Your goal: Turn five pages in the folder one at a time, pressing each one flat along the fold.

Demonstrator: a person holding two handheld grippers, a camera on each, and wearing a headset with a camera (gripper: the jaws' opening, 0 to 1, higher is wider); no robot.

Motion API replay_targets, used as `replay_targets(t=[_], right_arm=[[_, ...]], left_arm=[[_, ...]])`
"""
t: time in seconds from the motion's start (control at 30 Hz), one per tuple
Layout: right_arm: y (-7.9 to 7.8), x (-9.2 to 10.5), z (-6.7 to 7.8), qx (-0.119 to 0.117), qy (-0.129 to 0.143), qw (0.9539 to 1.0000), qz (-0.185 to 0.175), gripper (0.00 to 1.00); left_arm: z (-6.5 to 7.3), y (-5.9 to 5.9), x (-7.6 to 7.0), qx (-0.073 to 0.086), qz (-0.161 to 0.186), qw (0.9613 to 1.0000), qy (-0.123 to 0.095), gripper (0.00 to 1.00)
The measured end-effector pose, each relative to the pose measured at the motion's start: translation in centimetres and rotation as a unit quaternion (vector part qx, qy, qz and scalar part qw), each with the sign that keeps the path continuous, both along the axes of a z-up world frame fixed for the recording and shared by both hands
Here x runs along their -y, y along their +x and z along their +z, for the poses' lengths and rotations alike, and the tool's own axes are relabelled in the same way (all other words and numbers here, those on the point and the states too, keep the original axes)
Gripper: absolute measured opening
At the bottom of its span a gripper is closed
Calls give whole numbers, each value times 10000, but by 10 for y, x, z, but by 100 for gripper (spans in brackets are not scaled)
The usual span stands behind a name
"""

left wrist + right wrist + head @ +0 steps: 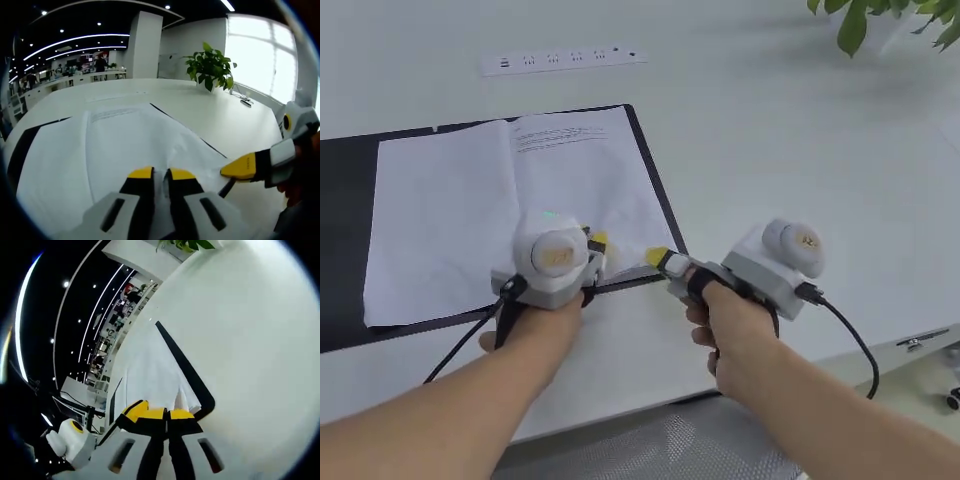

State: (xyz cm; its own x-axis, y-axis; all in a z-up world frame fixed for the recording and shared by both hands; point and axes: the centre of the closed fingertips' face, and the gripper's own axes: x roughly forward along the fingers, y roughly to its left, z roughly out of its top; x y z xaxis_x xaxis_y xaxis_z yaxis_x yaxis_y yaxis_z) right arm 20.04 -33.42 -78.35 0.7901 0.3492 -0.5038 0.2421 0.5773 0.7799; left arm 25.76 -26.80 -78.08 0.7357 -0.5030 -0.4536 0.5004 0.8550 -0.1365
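Note:
A black folder (342,180) lies open on the white table, with a blank left page (440,220) and a right page (590,175) that has a few printed lines at its top. My left gripper (599,241) (162,174) is over the lower part of the right page, its yellow-tipped jaws close together with nothing seen between them. My right gripper (657,258) (165,414) is at the right page's bottom right corner, shut on that corner. The page bulges up a little there. The right gripper (239,169) also enters the left gripper view from the right.
A white power strip (563,58) lies at the back of the table behind the folder. Leaves of a potted plant (880,15) (210,67) hang at the far right. Bare white table stretches right of the folder. The table's front edge runs just below my hands.

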Motion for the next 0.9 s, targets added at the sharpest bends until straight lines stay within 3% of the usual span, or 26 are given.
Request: replay_targets(t=[0.1,0.17,0.23,0.33,0.4,0.6,0.77,0.9], right_arm=[[-1,-1,2,18,20,10000,-73,0],[-1,0,4,70,-96,9999,-114,0],[0,2,5,85,-45,9998,-170,0],[1,0,14,232,-104,9996,-140,0],[3,-1,21,333,-131,9993,-130,0],[6,-8,40,565,-96,9982,-156,0],[6,-11,55,745,-125,9969,-230,0],[6,-20,78,1059,-242,9940,-161,0]], left_arm=[[1,-1,0,-70,40,10000,-55,9],[3,-1,0,-211,103,9994,-255,10],[5,-4,2,-419,91,9981,-450,12],[15,-12,-6,-452,41,9982,-400,21],[21,-14,-13,-352,20,9987,-355,21],[38,-26,-43,-259,-23,9995,-203,21],[57,-34,-73,-110,140,9993,-315,24],[75,-39,-98,73,260,9991,-327,26]])
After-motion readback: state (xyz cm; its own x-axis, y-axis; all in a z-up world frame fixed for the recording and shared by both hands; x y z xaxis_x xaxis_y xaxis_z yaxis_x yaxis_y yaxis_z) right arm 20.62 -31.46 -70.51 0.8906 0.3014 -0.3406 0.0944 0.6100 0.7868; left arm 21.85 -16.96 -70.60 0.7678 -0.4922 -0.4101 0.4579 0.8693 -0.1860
